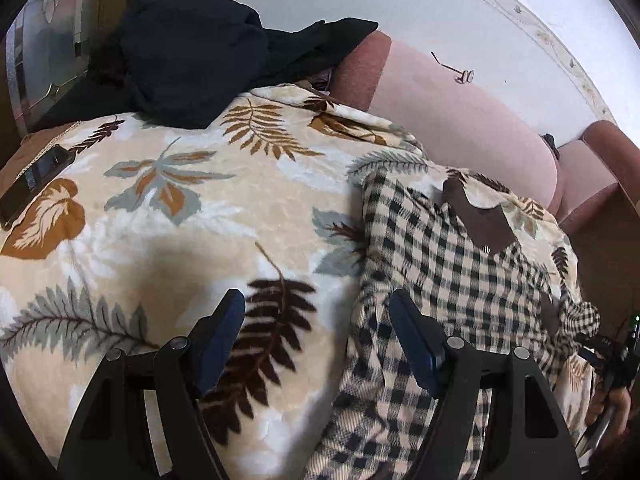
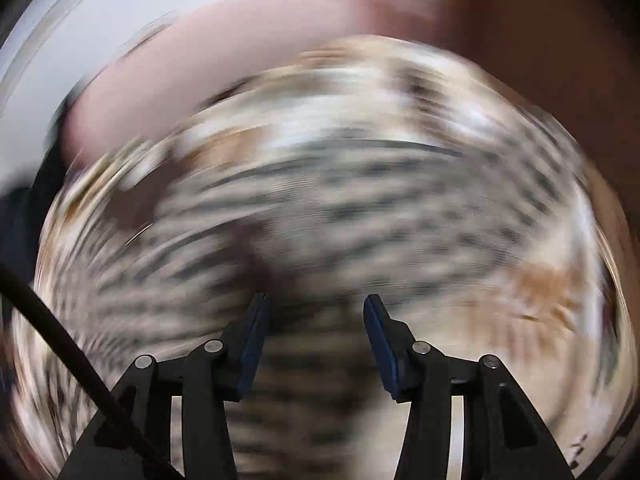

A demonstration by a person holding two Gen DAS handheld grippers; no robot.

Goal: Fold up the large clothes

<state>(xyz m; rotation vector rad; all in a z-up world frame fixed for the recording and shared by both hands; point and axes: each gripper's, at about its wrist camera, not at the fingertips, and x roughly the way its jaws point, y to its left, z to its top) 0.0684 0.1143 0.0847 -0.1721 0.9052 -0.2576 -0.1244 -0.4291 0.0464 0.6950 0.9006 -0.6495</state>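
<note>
no legible writing; checked garment (image 1: 452, 264) on leaf-print blanket (image 1: 180, 208).

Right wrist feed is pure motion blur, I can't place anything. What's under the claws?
Observer: A black-and-cream checked garment, spread on a leaf-print blanket.
Operator: Is the left claw holding it?
Observer: No. The left claw is open over the garment's left edge.
Operator: Any other clothes nearby?
Observer: A heap of dark clothing at the blanket's far end.
</note>
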